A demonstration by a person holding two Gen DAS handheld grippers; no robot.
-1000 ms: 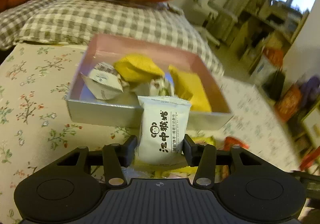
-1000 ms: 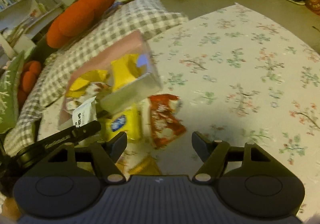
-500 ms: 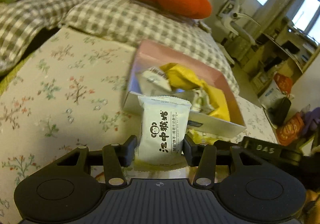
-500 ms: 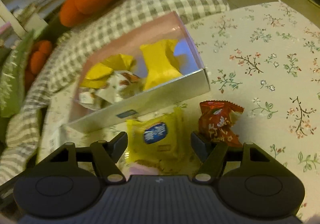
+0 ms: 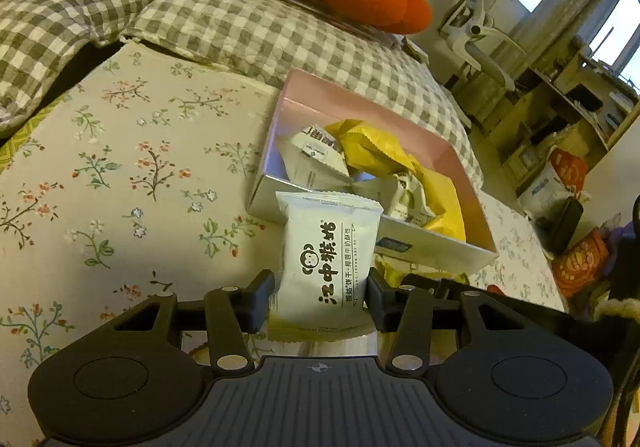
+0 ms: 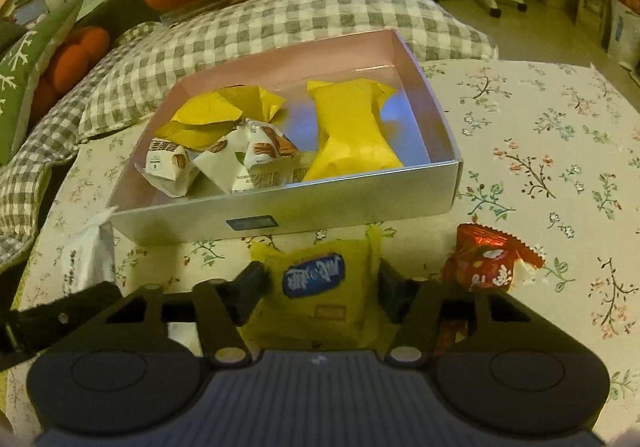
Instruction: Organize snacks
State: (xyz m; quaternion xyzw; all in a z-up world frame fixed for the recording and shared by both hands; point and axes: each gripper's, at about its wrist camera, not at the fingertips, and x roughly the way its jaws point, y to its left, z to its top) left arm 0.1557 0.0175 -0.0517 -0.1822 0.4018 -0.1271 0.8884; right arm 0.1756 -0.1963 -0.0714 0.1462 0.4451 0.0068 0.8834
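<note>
Floral cloth (image 6: 540,127) spread as work surface, checked cushions (image 5: 240,19) at far edge.

Pink-lined box (image 6: 280,211) on cloth near cushions, partly filled. Yellow packets (image 6: 352,131) and white nut packets (image 6: 224,159) already inside, loosely heaped; bare floor visible toward right end, so room remains.

White biscuit packet (image 5: 330,261) upright in left gripper (image 5: 320,297), pinched at both sides by the fingers, raised above cloth, just short of box near wall. Not yet inside.

Yellow packet with blue label (image 6: 316,287) flat on cloth just in front of box. Right gripper (image 6: 320,287) straddling it, a finger close beside each edge; contact cannot be told, and no lift evident.

Red packet (image 6: 488,263) loose on cloth, just right of that gripper, untouched.

Progress judged past halfway: several packets boxed, three visible outside. Remaining: carry white biscuit packet over wall and let go; close on and lift yellow packet with blue label; collect red packet last. Further snacks below either gripper body possible but hidden.
</note>
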